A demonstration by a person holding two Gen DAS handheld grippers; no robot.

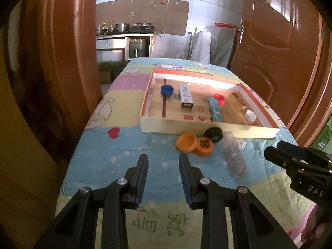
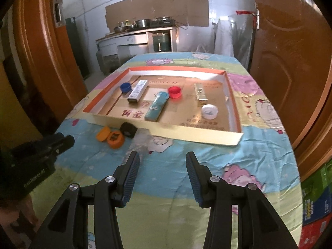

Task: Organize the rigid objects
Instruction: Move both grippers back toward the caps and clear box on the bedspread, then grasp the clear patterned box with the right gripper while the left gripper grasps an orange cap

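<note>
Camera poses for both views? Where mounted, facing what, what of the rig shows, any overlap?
Left wrist: on the left hand-held gripper, angled down at the table; right hand-held gripper shows at the right edge.
Right wrist: on the right hand-held gripper, same heading; the left one at the left edge.
Shared: tray, orange caps, black cap.

Both feeds usable but soft. I get heavy fisheye: doors (image 1: 276, 41) bow hard at the frame sides, black vignette in the corners. Brightest spot is a sunlit band on the far inner wall of the shallow cardboard tray (image 1: 209, 127), nearly blown out; the tray floor just this side of it is warm and evenly lit. Kitchen wall behind the tray is bright, washed. Doors either side go dim orange. Clear packet (image 1: 233, 155) just near of the tray smears. Tray front edge (image 2: 166, 127) shows motion blur.
</note>
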